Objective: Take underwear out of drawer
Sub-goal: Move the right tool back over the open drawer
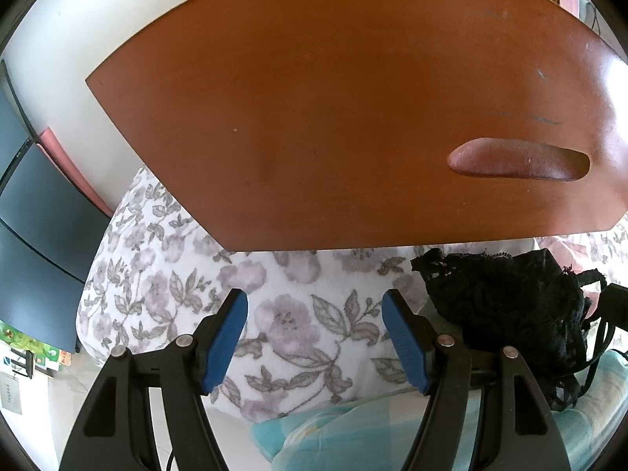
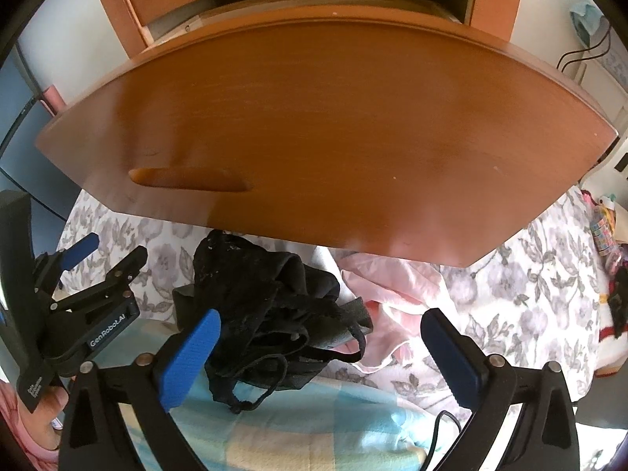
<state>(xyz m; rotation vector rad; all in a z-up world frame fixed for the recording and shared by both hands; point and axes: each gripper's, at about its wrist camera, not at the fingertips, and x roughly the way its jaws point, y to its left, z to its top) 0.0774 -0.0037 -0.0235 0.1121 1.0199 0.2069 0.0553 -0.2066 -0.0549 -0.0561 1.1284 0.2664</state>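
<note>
Underwear (image 2: 274, 314) is laid on the bed (image 2: 510, 306), outside the drawer (image 2: 314, 125); right gripper (image 2: 318, 357) is released, left gripper (image 1: 314, 337) is seen empty, jaws parted.

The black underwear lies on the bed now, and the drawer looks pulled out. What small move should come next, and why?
Probably lift the right gripper clear. Its jaws stand open around the black underwear, which rests on the floral bedding below the drawer front, with no pad pressing on it, so the garment looks released.
</note>
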